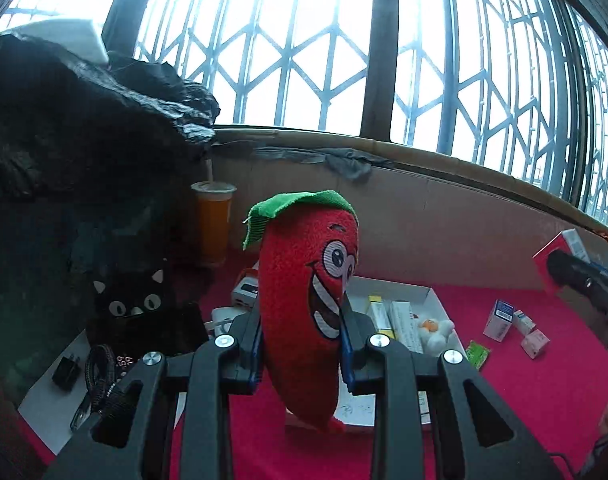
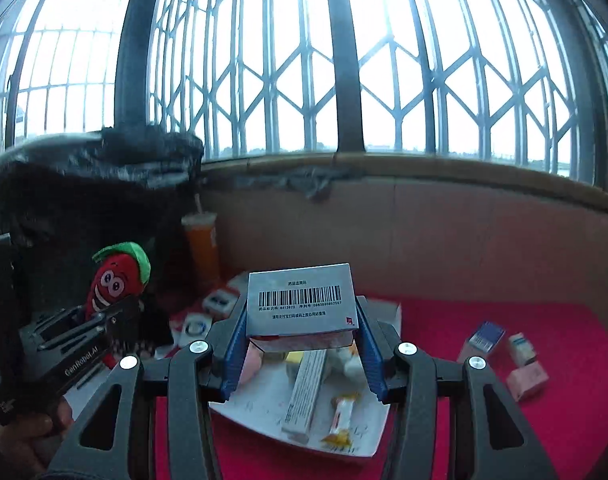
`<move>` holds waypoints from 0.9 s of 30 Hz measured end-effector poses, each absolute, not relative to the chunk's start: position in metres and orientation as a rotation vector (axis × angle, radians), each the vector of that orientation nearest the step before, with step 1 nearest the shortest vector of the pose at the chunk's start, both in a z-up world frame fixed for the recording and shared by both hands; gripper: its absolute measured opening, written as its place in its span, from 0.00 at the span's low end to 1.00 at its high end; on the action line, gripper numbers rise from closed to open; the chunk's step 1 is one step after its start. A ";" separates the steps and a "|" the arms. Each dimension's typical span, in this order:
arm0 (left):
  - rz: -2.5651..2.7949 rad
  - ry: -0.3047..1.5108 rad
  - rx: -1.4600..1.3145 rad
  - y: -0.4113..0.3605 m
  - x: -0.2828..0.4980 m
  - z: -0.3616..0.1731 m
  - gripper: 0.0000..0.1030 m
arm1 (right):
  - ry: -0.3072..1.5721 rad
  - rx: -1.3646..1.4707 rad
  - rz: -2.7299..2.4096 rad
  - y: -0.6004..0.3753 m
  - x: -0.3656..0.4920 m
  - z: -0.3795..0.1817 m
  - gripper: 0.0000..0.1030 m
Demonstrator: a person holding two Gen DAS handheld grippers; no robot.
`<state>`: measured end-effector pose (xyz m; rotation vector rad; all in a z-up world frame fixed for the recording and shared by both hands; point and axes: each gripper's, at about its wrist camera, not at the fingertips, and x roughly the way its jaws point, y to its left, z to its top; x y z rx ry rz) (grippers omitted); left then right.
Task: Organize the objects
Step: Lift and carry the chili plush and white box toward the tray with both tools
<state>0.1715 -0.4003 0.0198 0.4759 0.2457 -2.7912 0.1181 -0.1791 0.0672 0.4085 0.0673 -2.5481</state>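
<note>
Holding 1 plush chili (image 1: pixel 308 300), 1 barcoded box (image 2: pixel 302 300).

From the left wrist view, my left claw (image 1: pixel 302 340) covers the middle of the chilli plush (image 1: pixel 308 296), and the plush in turn hides much of the white tray (image 1: pixel 432 296) behind it. My right claw (image 1: pixel 584 284) shows only as a dark blurred shape cut off at the right edge. From the right wrist view, the grey barcode box (image 2: pixel 302 300) blocks the tray's far end, and its small print below the barcode is too fine for me to read. The small boxes (image 2: pixel 520 360) on the red surface (image 2: pixel 564 420) are blurred, labels illegible. The hand (image 2: pixel 28 436) is cut off at the bottom left.
</note>
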 end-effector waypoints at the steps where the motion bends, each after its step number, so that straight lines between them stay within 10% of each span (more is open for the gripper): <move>1: -2.797 0.244 0.502 -0.394 0.167 0.015 0.27 | 0.068 0.420 -2.558 -0.174 0.117 0.063 0.52; 27: -3.191 -0.284 0.662 -0.133 0.078 0.032 0.27 | -0.443 0.451 -2.981 0.077 0.105 0.029 0.52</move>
